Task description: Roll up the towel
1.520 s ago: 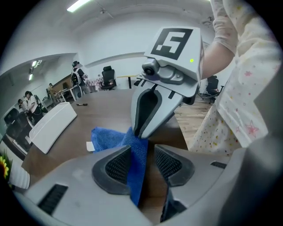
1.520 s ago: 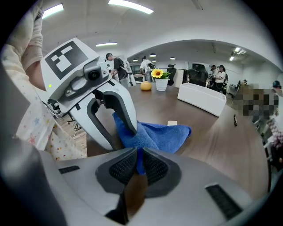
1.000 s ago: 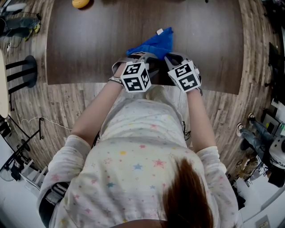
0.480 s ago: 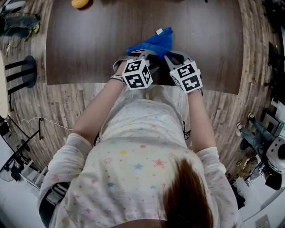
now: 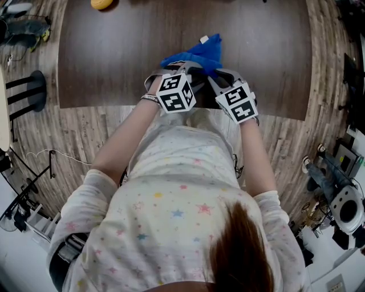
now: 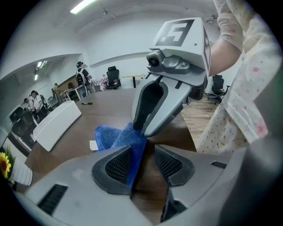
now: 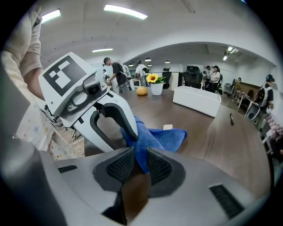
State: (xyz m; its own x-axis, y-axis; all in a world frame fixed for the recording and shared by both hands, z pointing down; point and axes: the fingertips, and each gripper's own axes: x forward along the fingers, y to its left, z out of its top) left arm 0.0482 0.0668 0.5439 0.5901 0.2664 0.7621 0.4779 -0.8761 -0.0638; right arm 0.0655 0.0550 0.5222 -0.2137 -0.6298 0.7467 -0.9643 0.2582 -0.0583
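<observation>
A blue towel (image 5: 201,51) lies bunched on the dark wooden table (image 5: 114,57) near its front edge. My left gripper (image 5: 183,71) reaches it from the left. In the left gripper view the towel (image 6: 126,139) hangs between the jaws of that gripper (image 6: 142,152), touching only the left pad (image 6: 118,167), with table showing beside it, so it is open. My right gripper (image 5: 218,74) comes in from the right. In the right gripper view its jaws (image 7: 140,155) stand close together on a fold of the towel (image 7: 161,136). Both grippers' tips meet at the same near end.
A yellow-orange object (image 5: 101,3) sits at the table's far left edge. A long white box (image 7: 196,100) and a sunflower pot (image 7: 155,86) stand farther back on the table. A black stool (image 5: 29,91) is on the floor at left. The table's front edge runs just under both grippers.
Both marker cubes have crept slightly toward the towel, and the right one has shifted a little left. The towel bunch looks almost unchanged.
</observation>
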